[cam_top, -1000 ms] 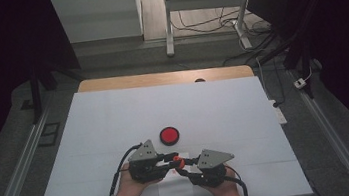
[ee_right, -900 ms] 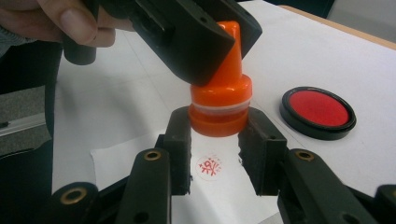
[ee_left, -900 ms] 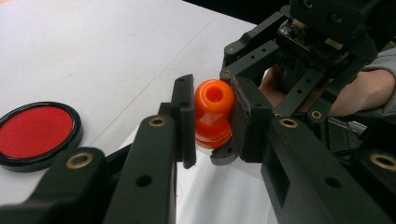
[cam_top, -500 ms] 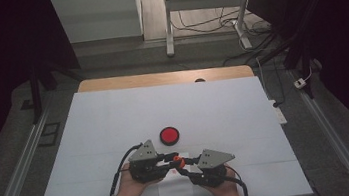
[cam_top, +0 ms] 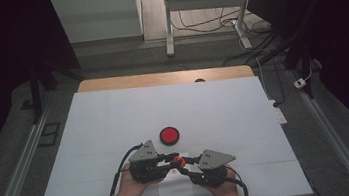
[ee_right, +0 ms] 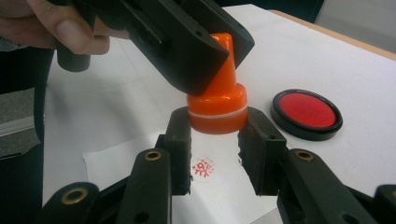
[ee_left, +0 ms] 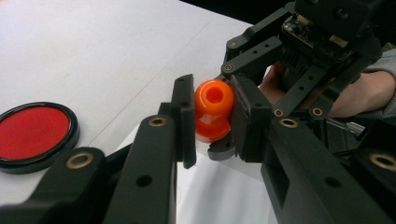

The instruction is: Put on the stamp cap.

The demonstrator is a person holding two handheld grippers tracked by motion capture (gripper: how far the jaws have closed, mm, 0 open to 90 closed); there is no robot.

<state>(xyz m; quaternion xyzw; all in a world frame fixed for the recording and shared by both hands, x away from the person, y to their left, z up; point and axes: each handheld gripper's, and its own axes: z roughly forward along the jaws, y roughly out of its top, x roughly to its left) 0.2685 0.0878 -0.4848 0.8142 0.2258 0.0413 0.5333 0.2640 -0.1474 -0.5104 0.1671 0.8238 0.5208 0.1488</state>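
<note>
- the left gripper (ee_left: 212, 114) is closed narrow on the knob end of the orange stamp (ee_left: 213, 116); both its pads press the handle's sides.
- the right gripper (ee_right: 217, 135) sits around the stamp's wider base (ee_right: 217, 112); its jaws stand at about the base's width, touching or just beside it, and i cannot tell if they clamp.
- the stamp hangs between the two grippers, lifted just above a small white paper slip (ee_right: 140, 163) at the near edge of the table (cam_top: 114, 115).
- a round red stamped mark (ee_right: 204, 169) lies on the slip, right under the stamp.
- a round red ink pad (cam_top: 169, 135) in a black rim sits on the table just beyond the grippers, apart from them.
- a hand (cam_top: 130, 186) holds the left gripper (cam_top: 170, 162), another hand (cam_top: 227, 192) the right gripper (cam_top: 187, 168); nothing stands between the stamp and the ink pad.
</note>
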